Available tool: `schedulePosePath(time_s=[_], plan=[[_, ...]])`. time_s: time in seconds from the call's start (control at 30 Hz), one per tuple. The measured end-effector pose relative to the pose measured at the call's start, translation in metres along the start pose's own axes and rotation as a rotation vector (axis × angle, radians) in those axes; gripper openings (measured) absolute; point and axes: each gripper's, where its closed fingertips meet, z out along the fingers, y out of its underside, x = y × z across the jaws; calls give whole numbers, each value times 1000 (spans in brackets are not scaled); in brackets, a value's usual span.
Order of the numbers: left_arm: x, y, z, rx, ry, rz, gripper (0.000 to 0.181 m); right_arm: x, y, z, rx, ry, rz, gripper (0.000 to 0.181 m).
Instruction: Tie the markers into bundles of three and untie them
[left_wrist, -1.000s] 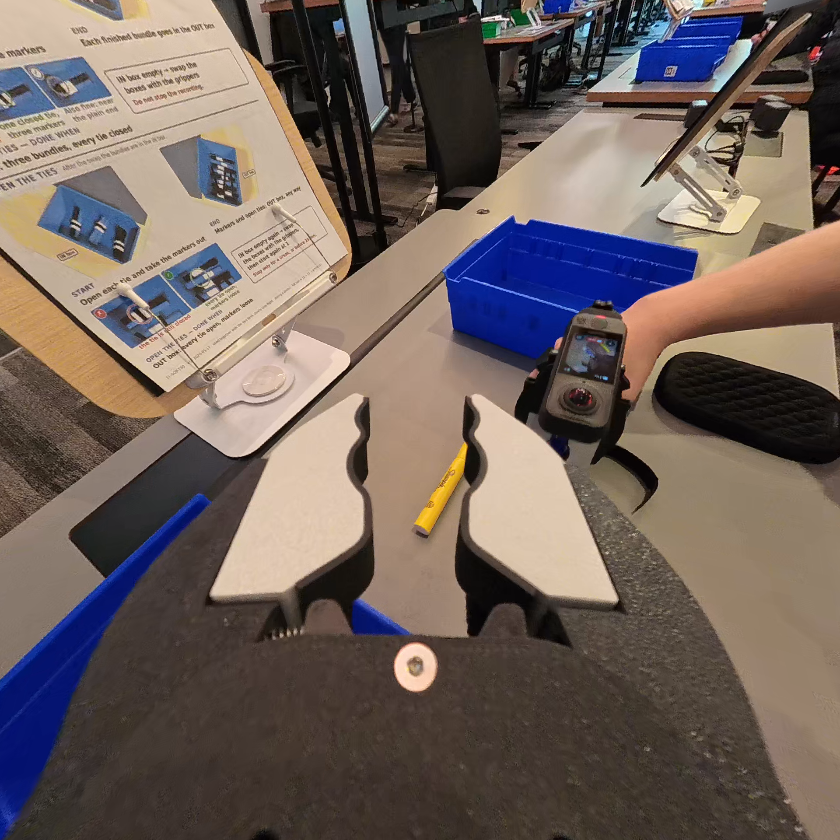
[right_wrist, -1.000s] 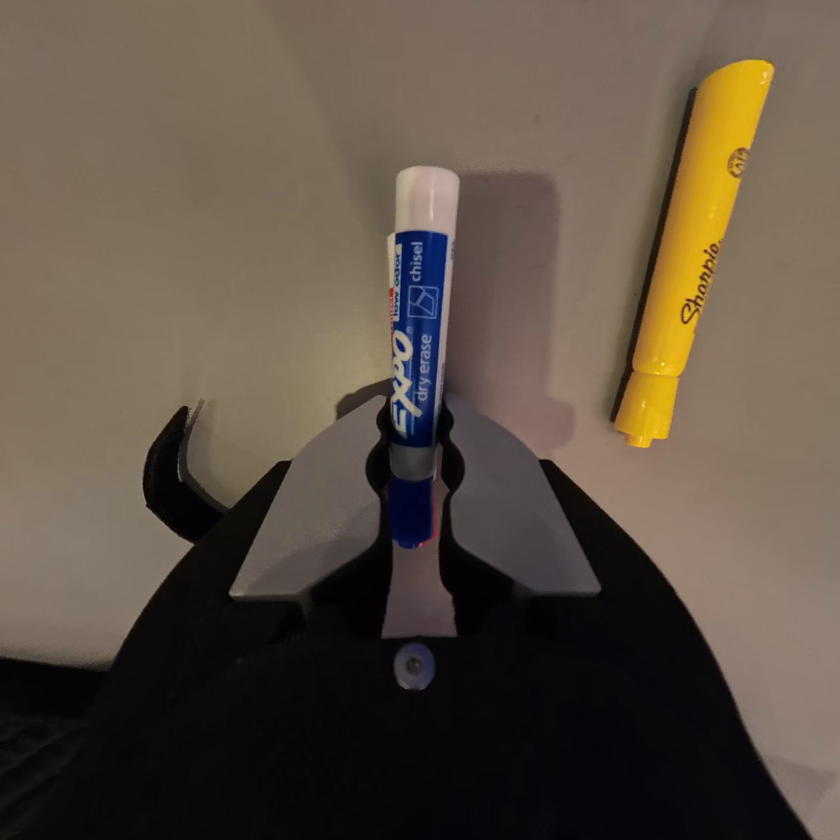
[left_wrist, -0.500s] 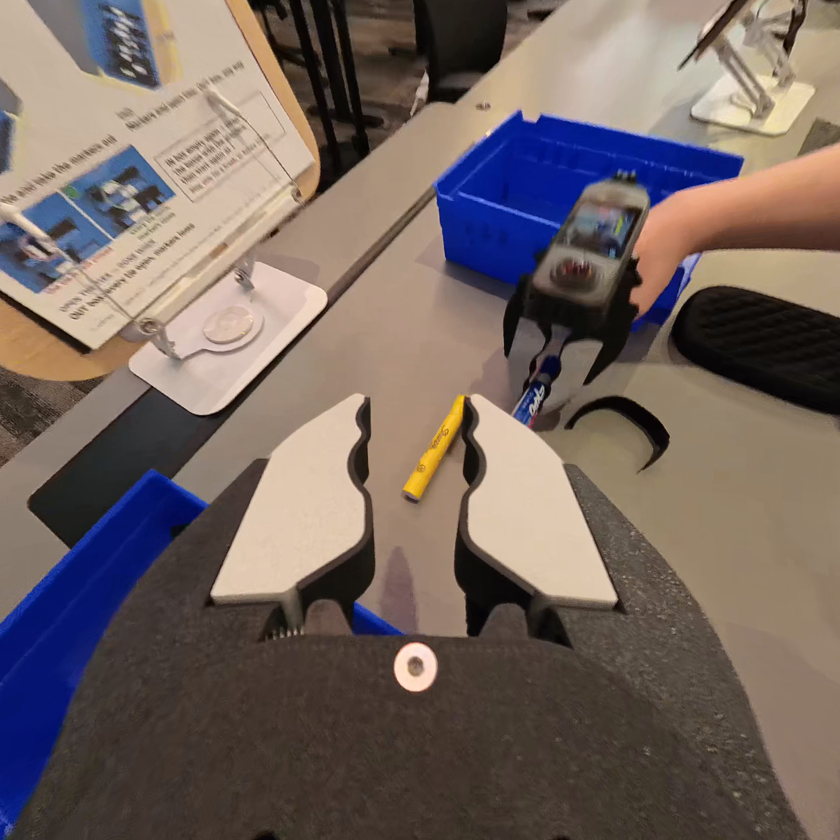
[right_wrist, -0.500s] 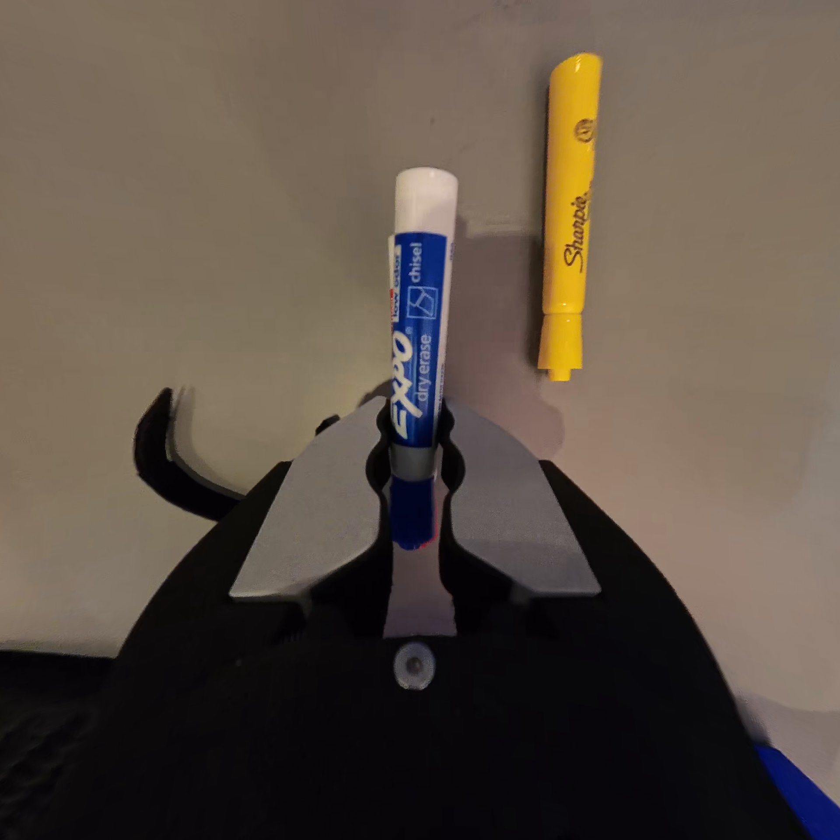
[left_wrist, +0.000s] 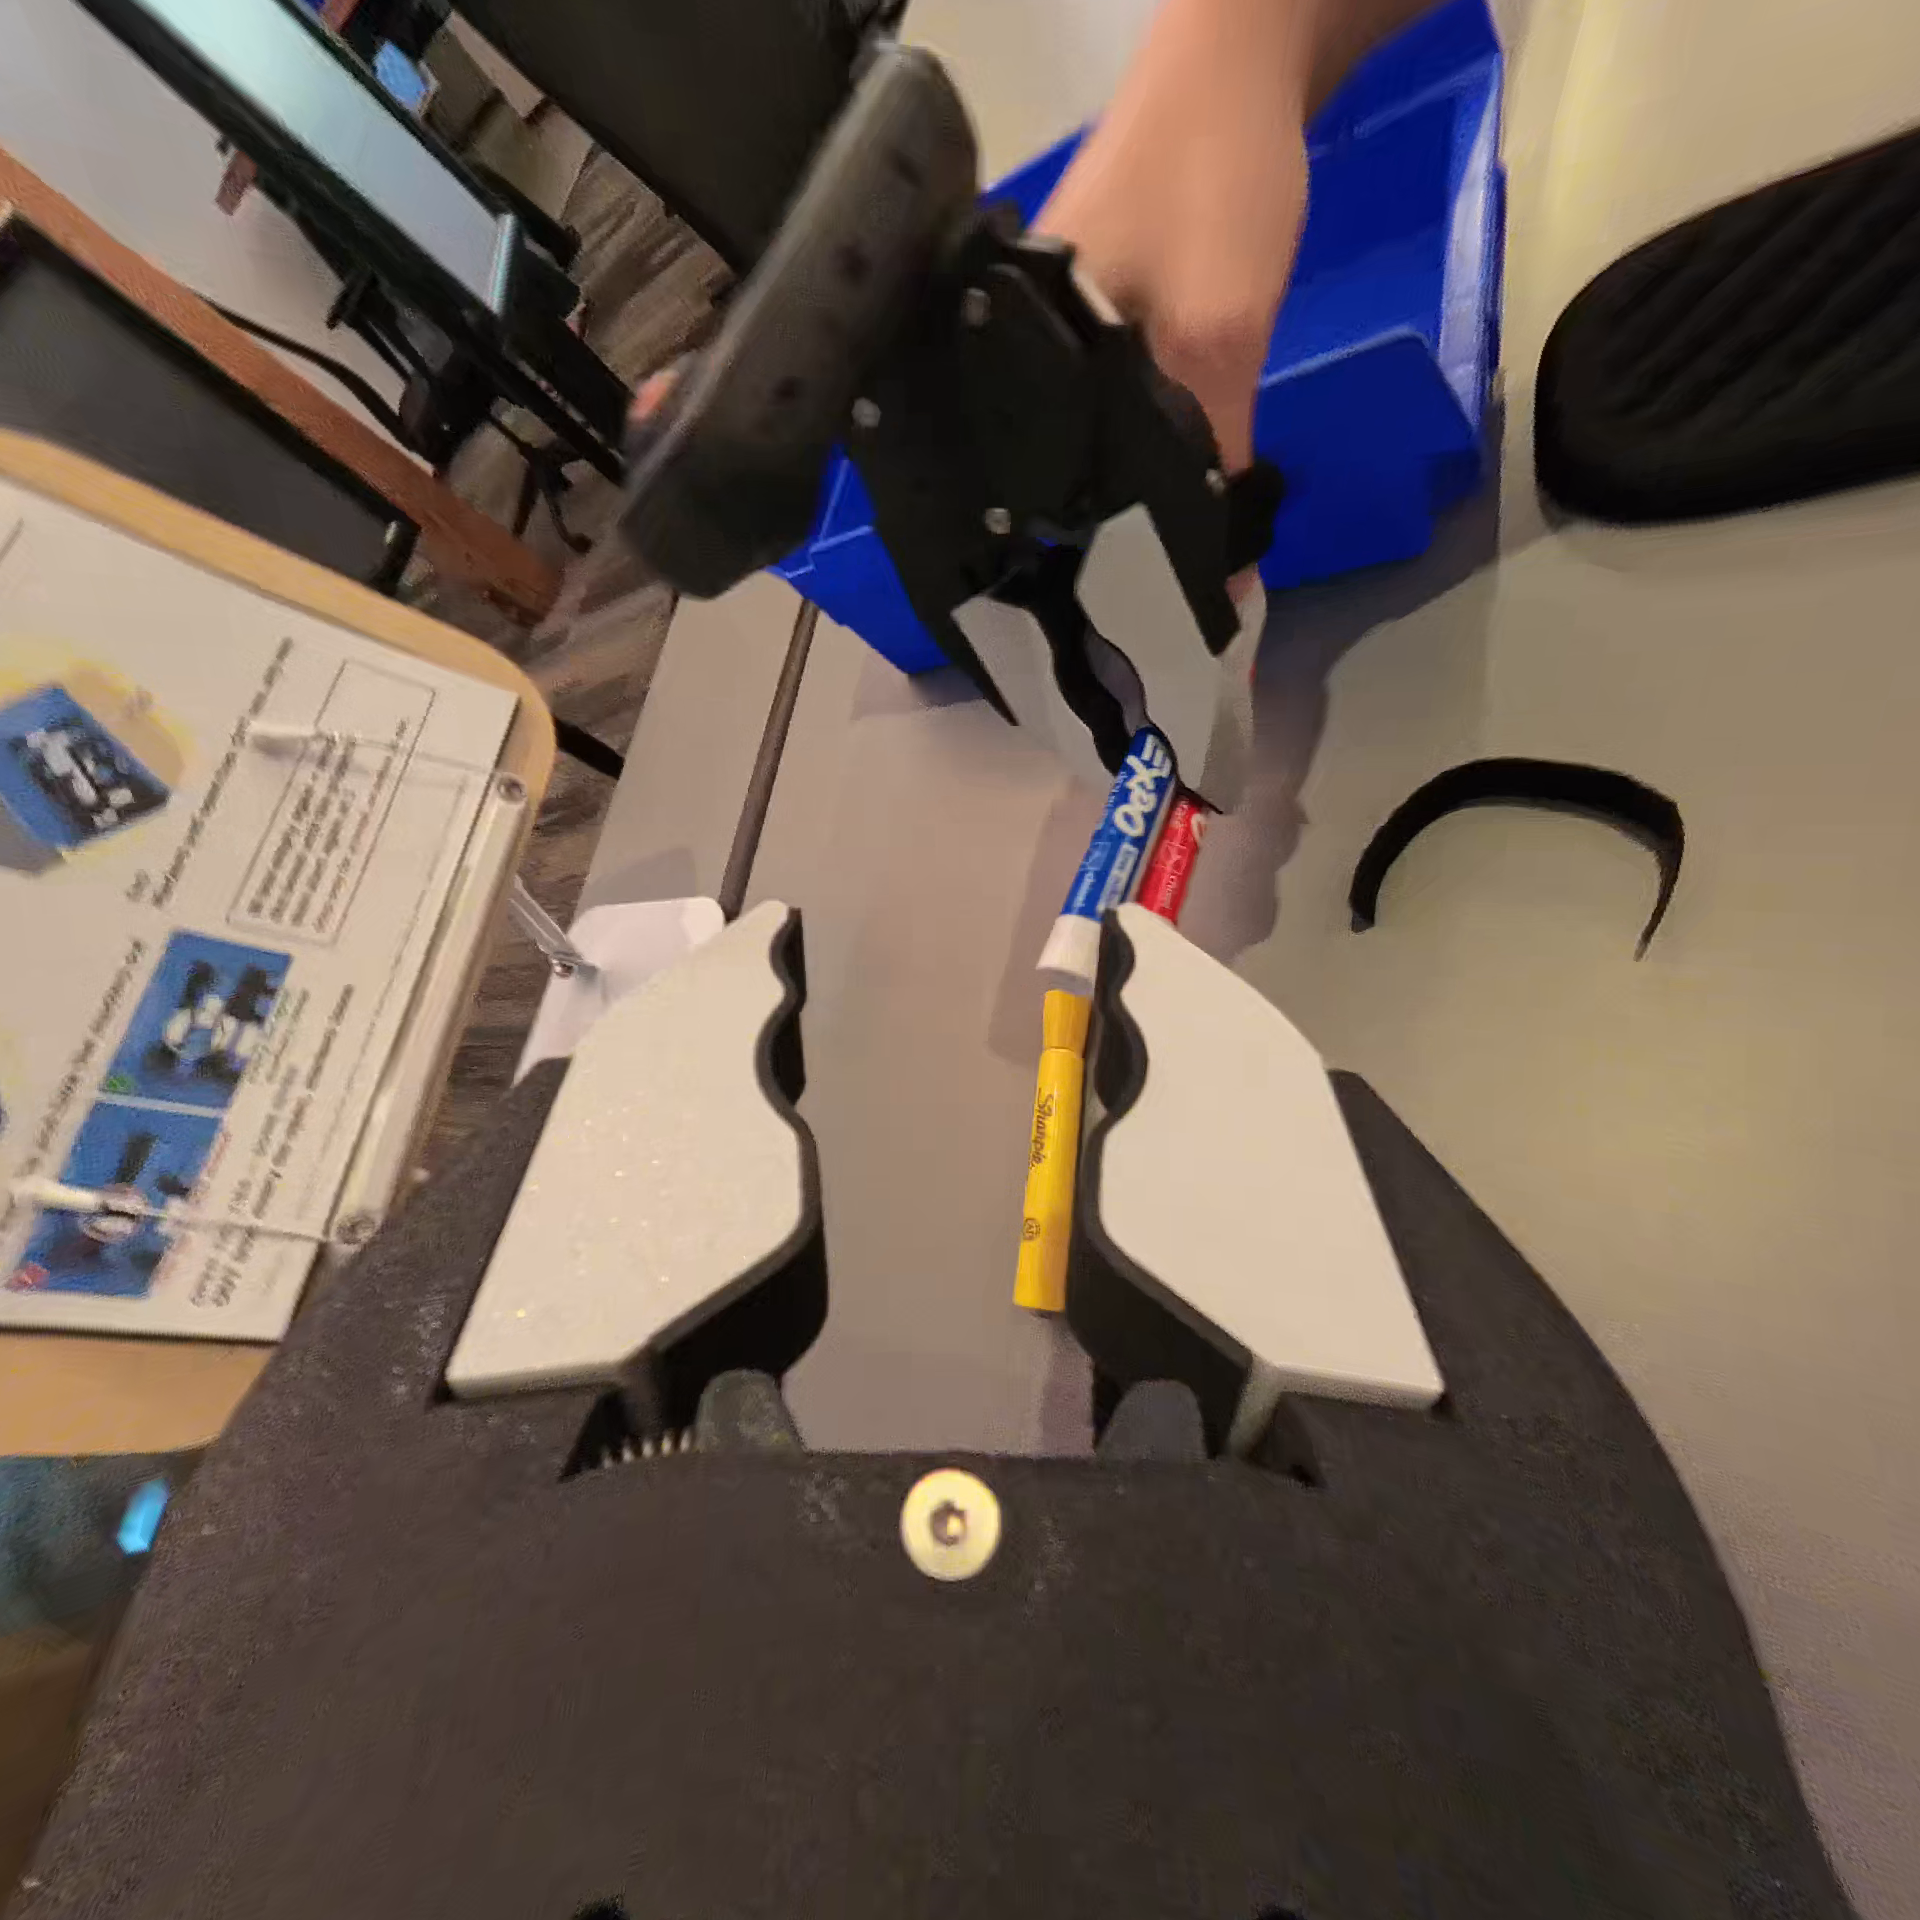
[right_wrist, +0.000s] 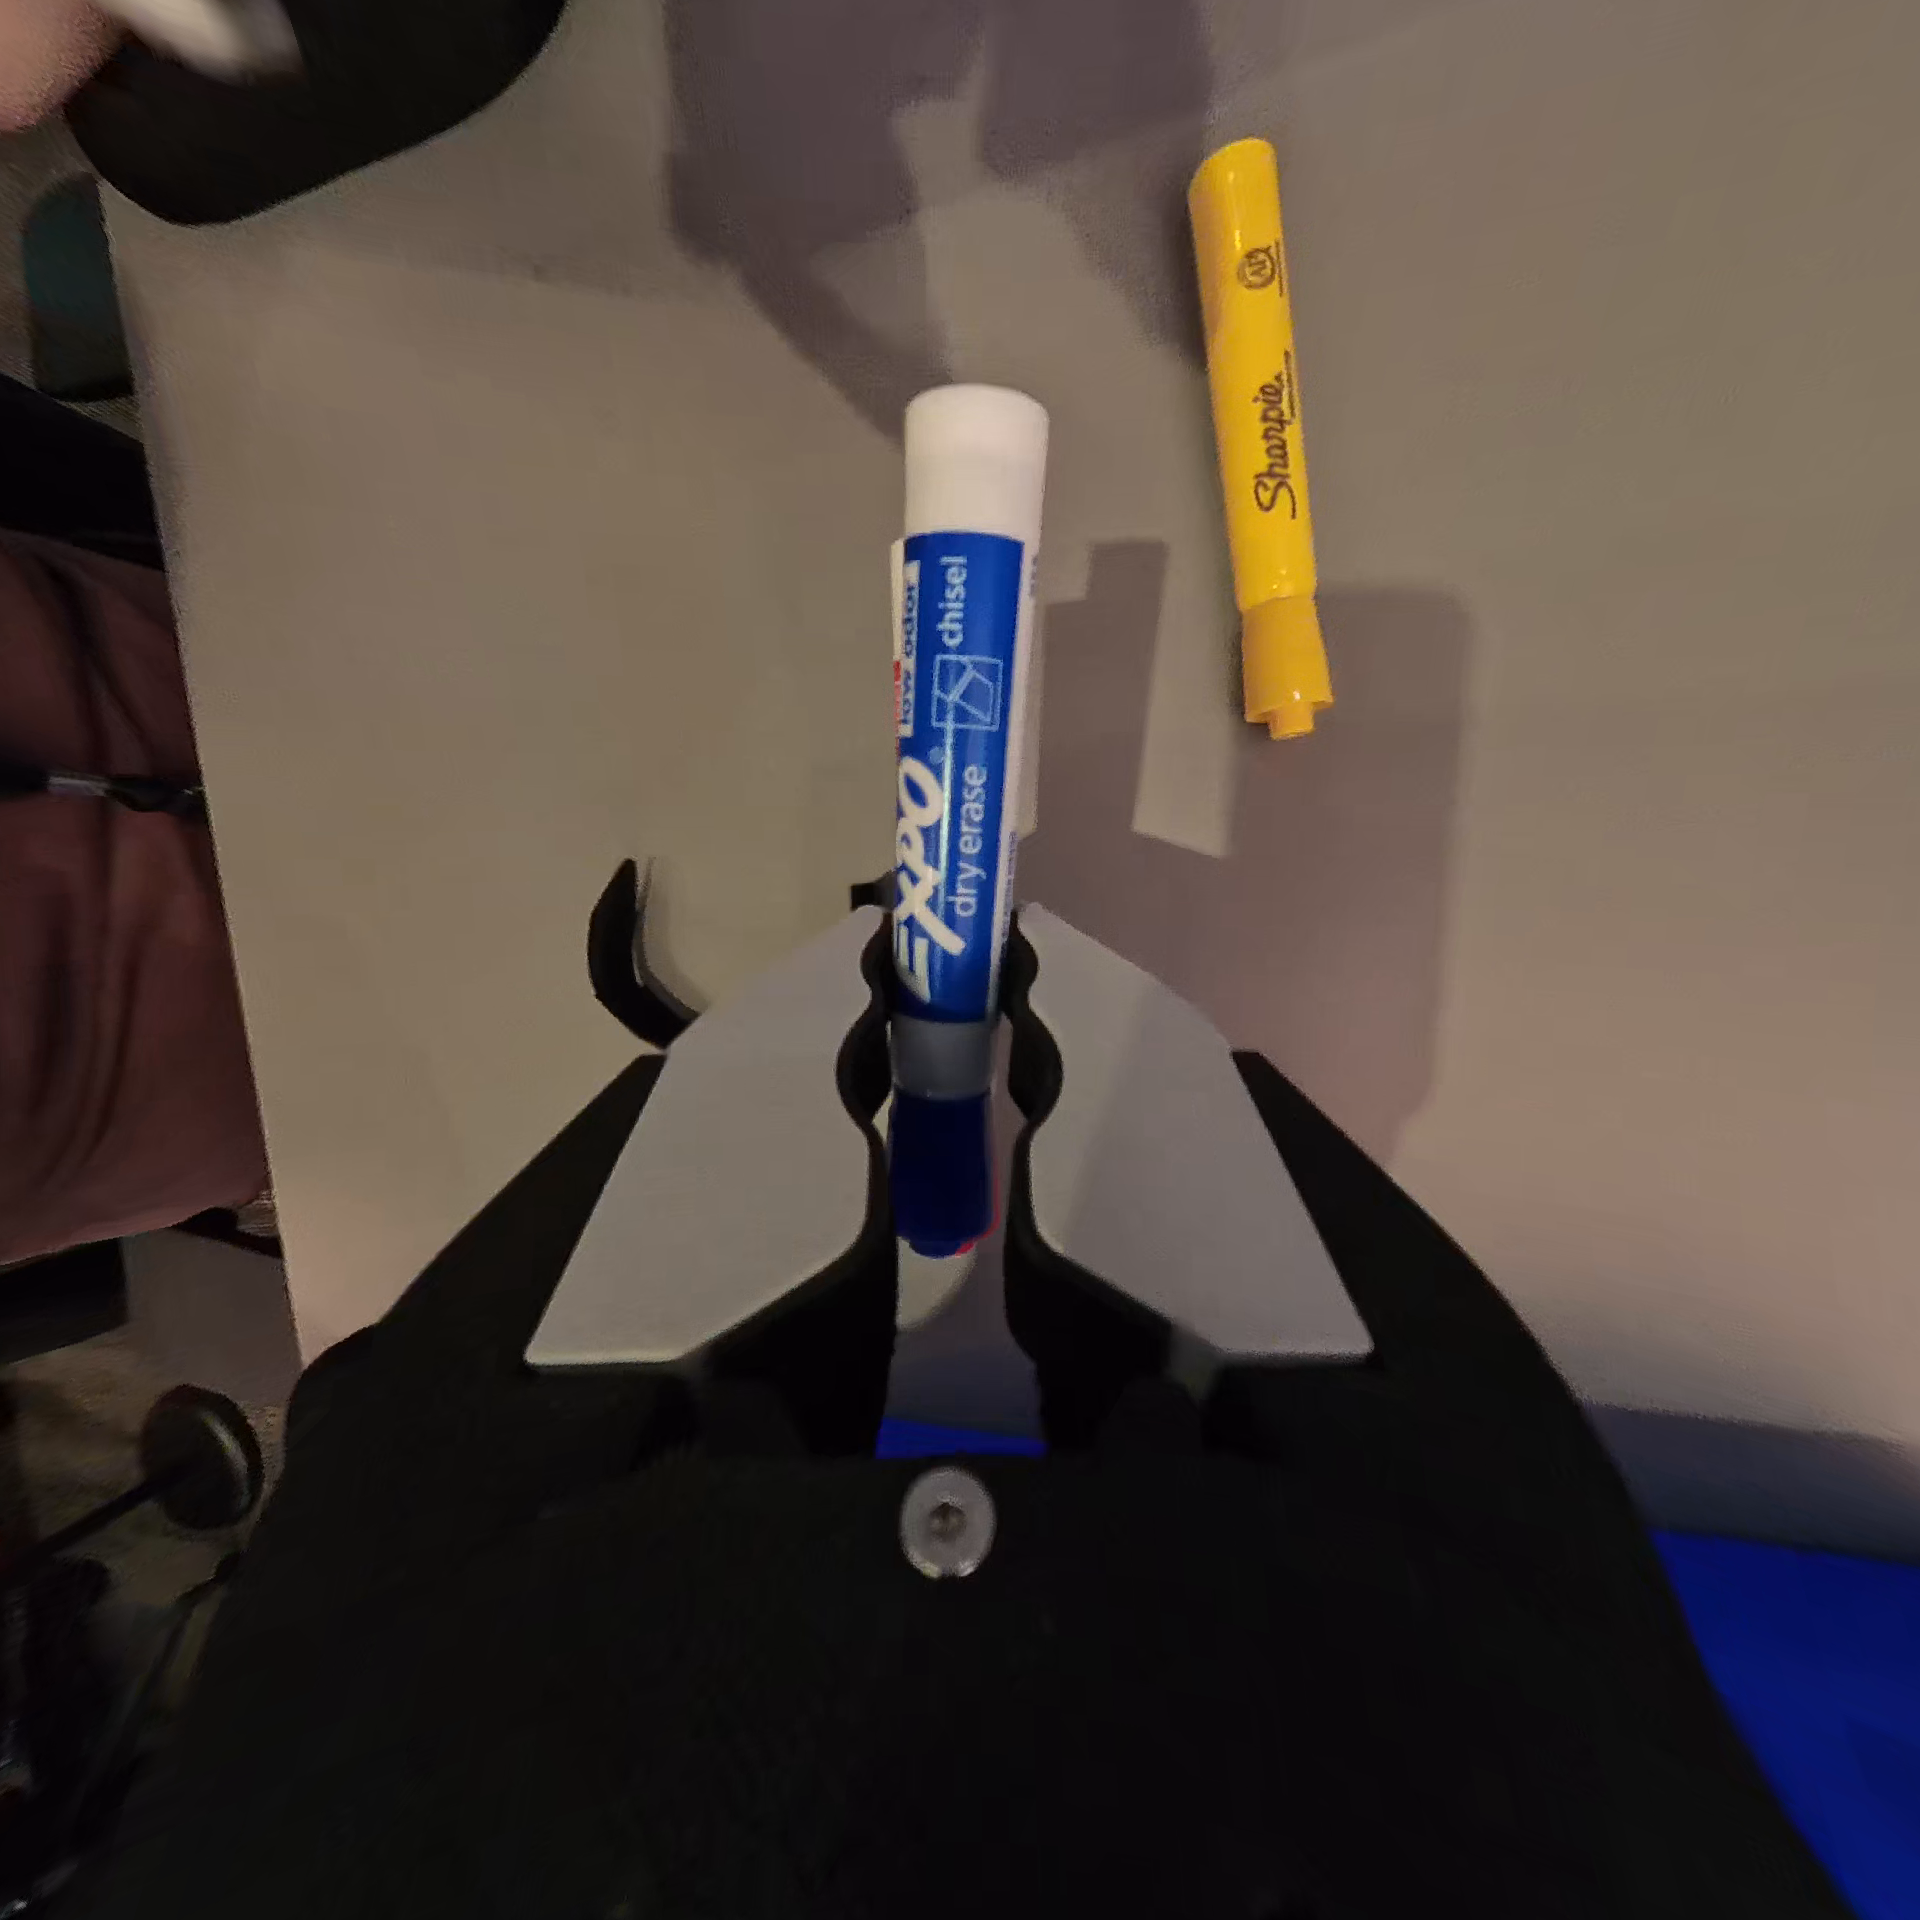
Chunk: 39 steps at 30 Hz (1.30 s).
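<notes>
Left wrist view: the left gripper (left_wrist: 945, 1132) is being held spread and empty, low over the table (left_wrist: 1610, 1195), with a yellow marker (left_wrist: 1047, 1174) lying flat between its fingers, close against the right-hand one. Just beyond, the right gripper (left_wrist: 1117, 675) is being seen pinched on a blue marker (left_wrist: 1122, 831) and a red marker (left_wrist: 1172, 868) side by side, their free ends angled down toward the yellow one. A black strap (left_wrist: 1517, 831) is lying curled nearby, and a blue bin (left_wrist: 1371, 416) behind.

Right wrist view: the right gripper (right_wrist: 948, 997) is being kept pressed on the blue marker (right_wrist: 961, 748) near its cap end; the red one is almost wholly hidden behind it. The yellow marker (right_wrist: 1257, 436) is resting apart, to the right, on the table (right_wrist: 520, 623).

The markers are being judged light, stiff and smooth-barrelled, so likely to roll or slip; mid-barrel is being taken as the safest place to grip. The strap is being judged soft and springy, best caught by an end.
</notes>
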Motion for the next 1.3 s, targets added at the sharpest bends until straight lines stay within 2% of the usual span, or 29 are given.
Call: schedulePosePath(time_s=[0.1, 0.2, 0.33, 0.5, 0.97, 1.17, 1.3], plan=[[12, 5, 15, -84, 3, 53, 55, -3, -7, -8, 12, -7, 20, 19], [19, 18, 22, -141, 70, -34, 60, -3, -13, -18, 47, 11, 34, 19], [18, 23, 27, -143, 86, -104, 57, -2, -13, -29, 96, 16, 67, 19], [25, 28, 37, -172, 103, -102, 57, -1, -9, -32, 94, 19, 90, 19], [47, 19, 52, -141, 193, -133, 56, -2, -6, -31, -12, 17, 122, 19], [43, 38, 55, -232, 171, -116, 57, 0, -1, -29, -68, 29, 142, 19], [36, 42, 55, -230, 138, -113, 57, 1, 6, -29, -130, 34, 182, 19]])
